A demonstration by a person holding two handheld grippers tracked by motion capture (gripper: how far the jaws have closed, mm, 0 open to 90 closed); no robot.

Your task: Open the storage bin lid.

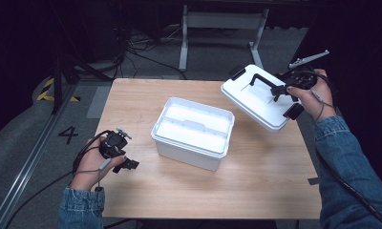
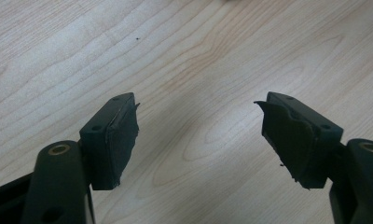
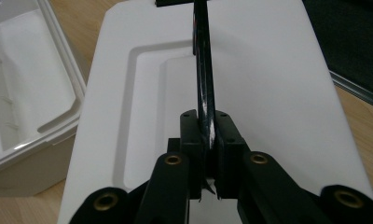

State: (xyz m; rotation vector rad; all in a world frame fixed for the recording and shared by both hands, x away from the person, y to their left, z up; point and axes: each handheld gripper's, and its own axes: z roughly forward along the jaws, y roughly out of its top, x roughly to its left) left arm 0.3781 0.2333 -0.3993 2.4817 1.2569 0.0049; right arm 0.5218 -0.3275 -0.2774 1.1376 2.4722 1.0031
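Observation:
A white open box [image 1: 194,131] stands in the middle of the wooden table [image 1: 256,181]; its rim [image 3: 58,93] also appears at the left of the right gripper view. Its white lid [image 1: 256,100] hangs tilted above the table's far right corner. My right gripper [image 1: 279,91] is shut on the lid's black handle [image 1: 263,80], and in the right gripper view the pads [image 3: 229,135] pinch that thin handle [image 3: 204,70] over the lid [image 3: 268,93]. My left gripper [image 1: 128,164] rests low at the table's left, open, with bare wood between its pads [image 2: 121,135].
The table's right edge runs just under the lifted lid. Beyond the far edge stand a metal frame [image 1: 222,21] and loose cables [image 1: 146,50] on the floor. A yellow-black marking [image 1: 48,90] and the number 4 [image 1: 68,135] lie on the floor at left.

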